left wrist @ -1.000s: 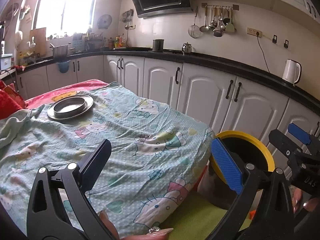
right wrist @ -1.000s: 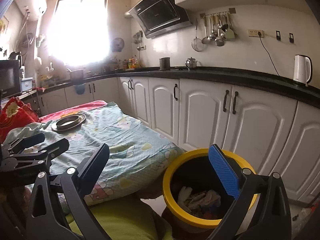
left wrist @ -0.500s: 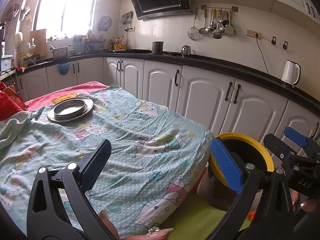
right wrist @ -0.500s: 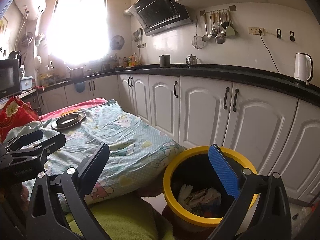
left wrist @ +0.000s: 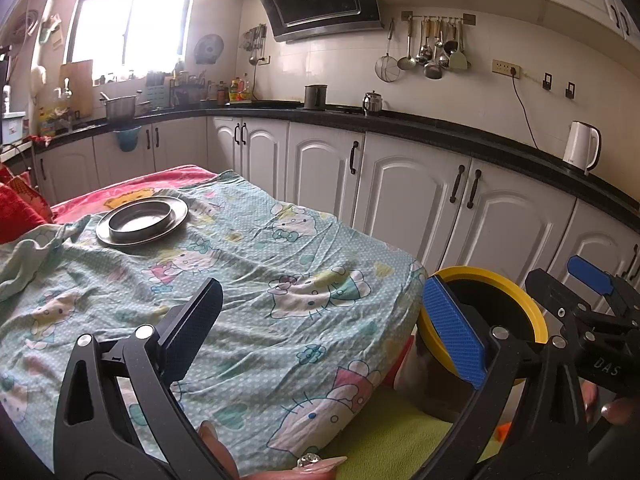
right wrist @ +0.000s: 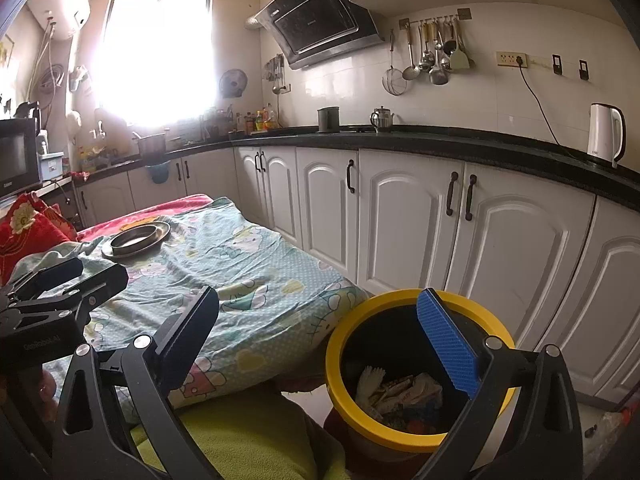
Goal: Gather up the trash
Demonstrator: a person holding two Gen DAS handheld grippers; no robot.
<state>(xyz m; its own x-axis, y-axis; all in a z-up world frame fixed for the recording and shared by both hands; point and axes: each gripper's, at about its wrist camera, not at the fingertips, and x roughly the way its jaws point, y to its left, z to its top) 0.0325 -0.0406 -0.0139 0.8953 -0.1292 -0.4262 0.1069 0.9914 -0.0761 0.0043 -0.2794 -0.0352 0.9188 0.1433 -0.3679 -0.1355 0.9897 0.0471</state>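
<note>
Both views rise slightly. Left wrist view: left hand-held gripper (left wrist: 320, 332) spread wide, empty, above the cartoon-print bedspread (left wrist: 248, 280); no trash visible there. Right wrist view: right hand-held gripper (right wrist: 320, 330) wide, empty, over the yellow-rimmed bin (right wrist: 336, 344), trash (right wrist: 400, 392) inside. Collection appears nearly finished; the bin's bottom is hidden.

Yellow-rimmed dark trash bin (right wrist: 416, 364) upright beside the bed, crumpled wrappers and paper (right wrist: 400, 394) inside.
</note>
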